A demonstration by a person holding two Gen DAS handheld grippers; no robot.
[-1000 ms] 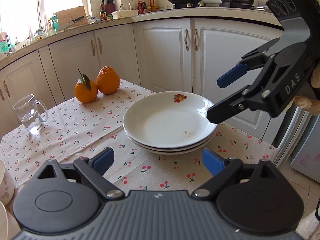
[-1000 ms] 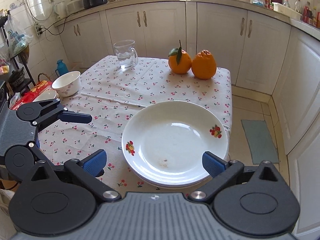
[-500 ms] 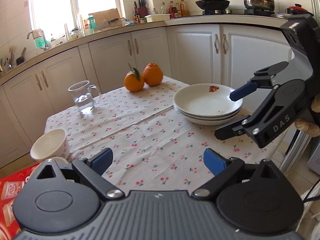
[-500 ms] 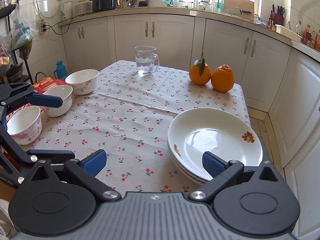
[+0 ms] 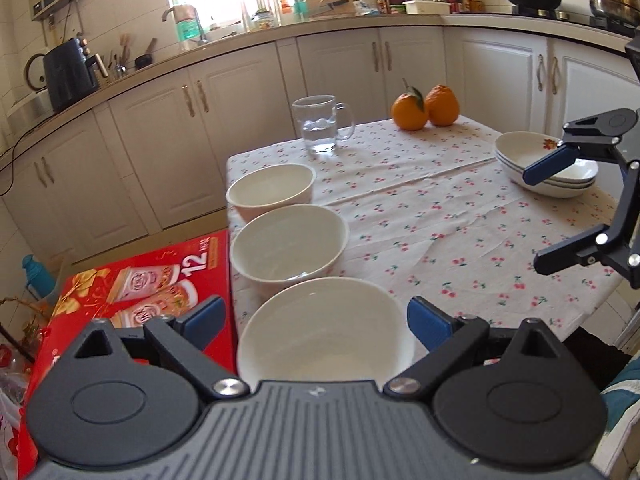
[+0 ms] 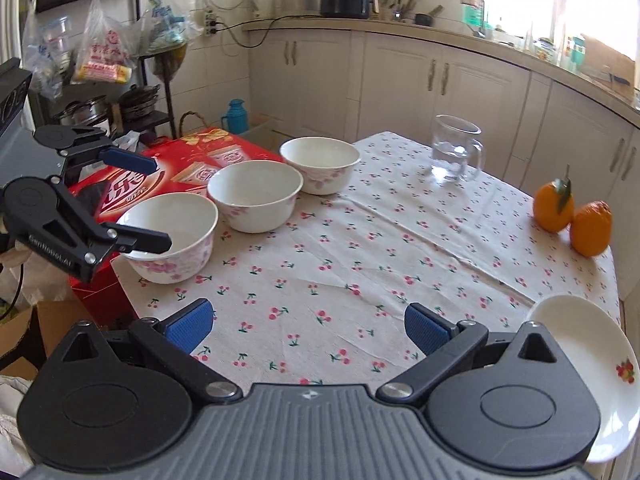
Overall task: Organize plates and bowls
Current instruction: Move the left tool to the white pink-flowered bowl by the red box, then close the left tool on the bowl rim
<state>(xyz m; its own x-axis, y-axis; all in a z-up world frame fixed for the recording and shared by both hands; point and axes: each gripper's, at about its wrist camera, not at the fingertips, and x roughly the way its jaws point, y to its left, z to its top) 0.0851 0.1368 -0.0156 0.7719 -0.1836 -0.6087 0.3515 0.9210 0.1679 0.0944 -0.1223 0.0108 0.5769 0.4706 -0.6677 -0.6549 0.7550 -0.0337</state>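
Note:
Three white bowls stand in a row along the table's left edge: the nearest bowl (image 5: 324,328) (image 6: 172,236), the middle bowl (image 5: 288,244) (image 6: 256,196) and the far bowl (image 5: 270,188) (image 6: 320,164). A stack of white plates (image 5: 548,168) (image 6: 580,344) with a fruit print sits at the table's right end. My left gripper (image 5: 316,318) (image 6: 154,204) hangs open over the nearest bowl, one finger past each side of it, pads not touching. Over the middle of the cherry-print cloth, my right gripper (image 6: 308,326) (image 5: 538,218) is open and holds nothing.
A glass mug (image 5: 320,124) with water stands at the back of the table. Two oranges (image 5: 424,108) lie at the far right corner. A red carton (image 5: 132,292) sits against the table's left side. White cabinets ring the room.
Both grippers have swung left, away from the plate stack. The three bowls have come into view, and the left gripper now sits over the nearest one. Both stay open.

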